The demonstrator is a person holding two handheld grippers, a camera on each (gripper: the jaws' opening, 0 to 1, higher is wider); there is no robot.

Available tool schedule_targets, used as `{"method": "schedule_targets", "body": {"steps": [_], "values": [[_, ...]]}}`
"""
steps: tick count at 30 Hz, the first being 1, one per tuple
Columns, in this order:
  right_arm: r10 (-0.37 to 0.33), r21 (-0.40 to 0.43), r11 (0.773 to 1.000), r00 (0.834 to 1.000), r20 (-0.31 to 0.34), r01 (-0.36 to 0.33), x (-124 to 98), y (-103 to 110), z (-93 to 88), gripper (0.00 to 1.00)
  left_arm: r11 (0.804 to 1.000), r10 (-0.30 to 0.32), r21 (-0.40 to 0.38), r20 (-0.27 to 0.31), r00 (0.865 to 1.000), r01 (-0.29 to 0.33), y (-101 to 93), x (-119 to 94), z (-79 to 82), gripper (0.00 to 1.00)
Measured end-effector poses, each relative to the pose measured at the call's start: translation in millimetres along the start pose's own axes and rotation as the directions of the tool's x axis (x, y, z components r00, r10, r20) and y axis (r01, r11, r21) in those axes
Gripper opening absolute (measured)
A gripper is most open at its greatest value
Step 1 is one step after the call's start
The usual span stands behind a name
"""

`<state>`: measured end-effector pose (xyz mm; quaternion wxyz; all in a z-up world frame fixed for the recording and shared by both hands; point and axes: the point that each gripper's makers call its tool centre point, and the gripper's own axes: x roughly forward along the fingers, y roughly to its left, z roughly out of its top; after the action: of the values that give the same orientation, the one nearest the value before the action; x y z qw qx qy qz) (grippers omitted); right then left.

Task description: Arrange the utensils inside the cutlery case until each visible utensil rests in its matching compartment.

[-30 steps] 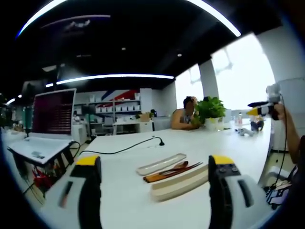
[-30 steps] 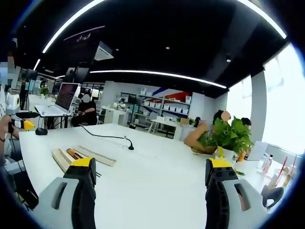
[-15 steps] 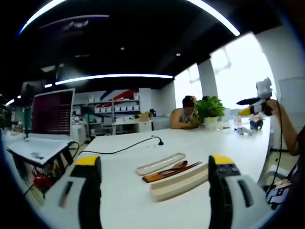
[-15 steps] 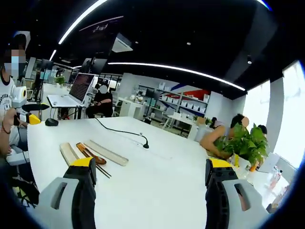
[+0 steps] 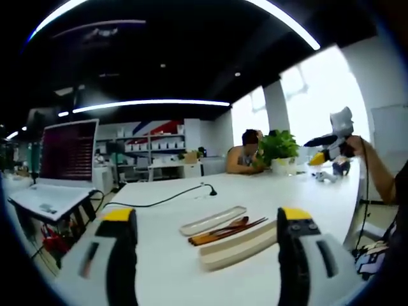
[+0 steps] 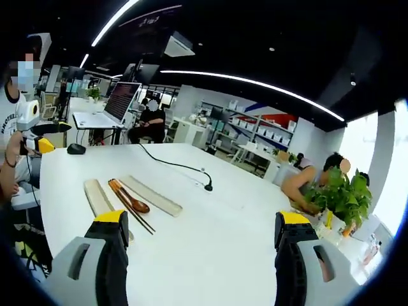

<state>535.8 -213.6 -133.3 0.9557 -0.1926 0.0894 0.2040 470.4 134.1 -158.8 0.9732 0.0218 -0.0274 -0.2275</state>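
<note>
On the white table (image 5: 191, 261) lie two long cream halves of a cutlery case (image 5: 237, 244), set side by side with a wooden spoon (image 5: 220, 231) and a pair of dark chopsticks (image 5: 245, 225) on the bare tabletop between them, so none of the utensils sits inside a compartment. The shallower half, the lid (image 5: 212, 220), lies on the far side in the left gripper view. The right gripper view takes in the same group from another side: case (image 6: 101, 199), spoon (image 6: 129, 197), chopsticks (image 6: 141, 220) and lid (image 6: 153, 196) in a row. The left gripper (image 5: 203, 258) hovers just short of the case with its yellow-tipped jaws wide apart and nothing between them. The right gripper (image 6: 199, 258) is held well away over bare table, jaws likewise spread and empty. A black cable (image 5: 167, 197) runs across the table beyond the case. Farther off stand a potted plant (image 5: 277, 148), an open laptop (image 5: 60, 169) on a neighbouring desk, and a seated person (image 5: 245, 156) leaning at the table's far end.
</note>
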Motion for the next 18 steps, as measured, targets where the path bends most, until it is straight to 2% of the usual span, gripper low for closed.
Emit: {"method": "schedule_targets", "body": {"steps": [1,12,18], "values": [[0.003,0.003,1.0,1.0,0.003,-0.003,2.0,0.3,0.8,0.99,1.0,-0.008,0.022,0.011,1.0,0.007,-1.5,0.8,2.0,0.96],[0.043,-0.009,0.999,0.999,-0.008,-0.043,26.0,14.2,-0.7,0.99,1.0,-0.026,0.018,0.011,1.0,0.026,1.0,9.1,6.7,0.92],[0.048,-0.029,0.998,0.999,-0.017,-0.049,34.3,16.5,-3.3,0.99,0.997,-0.074,0.033,-0.008,0.997,0.074,-3.1,19.7,12.4,0.88]]}}
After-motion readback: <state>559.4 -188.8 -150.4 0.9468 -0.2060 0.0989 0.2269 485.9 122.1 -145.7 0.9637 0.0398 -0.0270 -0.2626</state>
